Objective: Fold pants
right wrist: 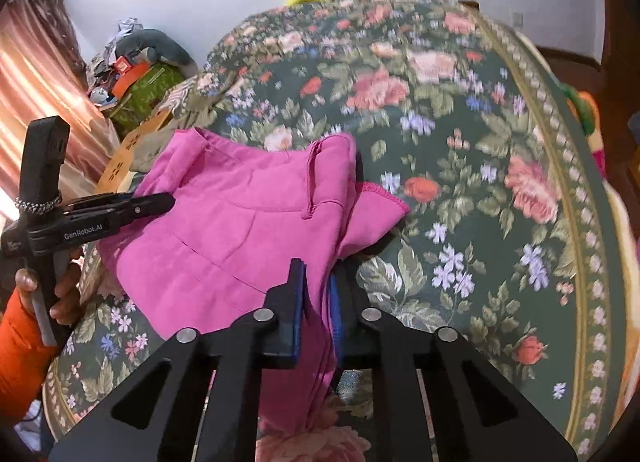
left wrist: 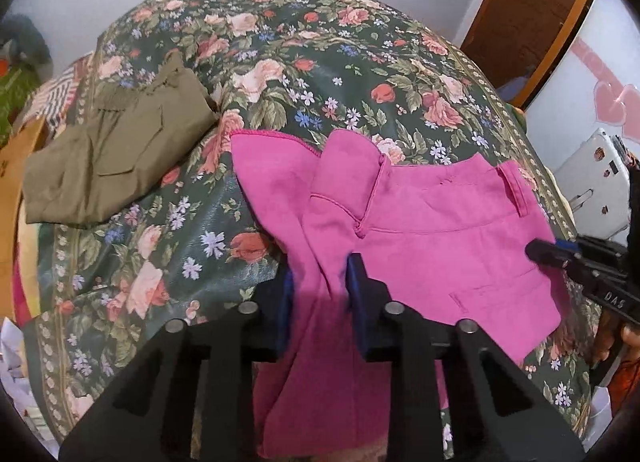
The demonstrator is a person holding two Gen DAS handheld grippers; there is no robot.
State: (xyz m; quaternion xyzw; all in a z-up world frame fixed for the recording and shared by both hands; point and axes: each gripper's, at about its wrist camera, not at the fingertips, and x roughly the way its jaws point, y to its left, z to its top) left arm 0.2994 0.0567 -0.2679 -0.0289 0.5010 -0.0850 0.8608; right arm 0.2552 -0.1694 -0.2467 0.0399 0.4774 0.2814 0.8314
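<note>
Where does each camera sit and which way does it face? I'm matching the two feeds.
Left wrist: on the left gripper, looking down across the floral bedspread; its jaws pinch the pink pants; the right gripper enters at the right edge.
Right wrist: on the right gripper, jaws shut on the pants' edge; a hand holds the left gripper.
Shared: pants, bedspread.

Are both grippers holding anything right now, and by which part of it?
Both hold the pink pants. The left gripper pinches a bunched leg fold; the right gripper clamps gathered fabric at the near edge by the waistband end.
</note>
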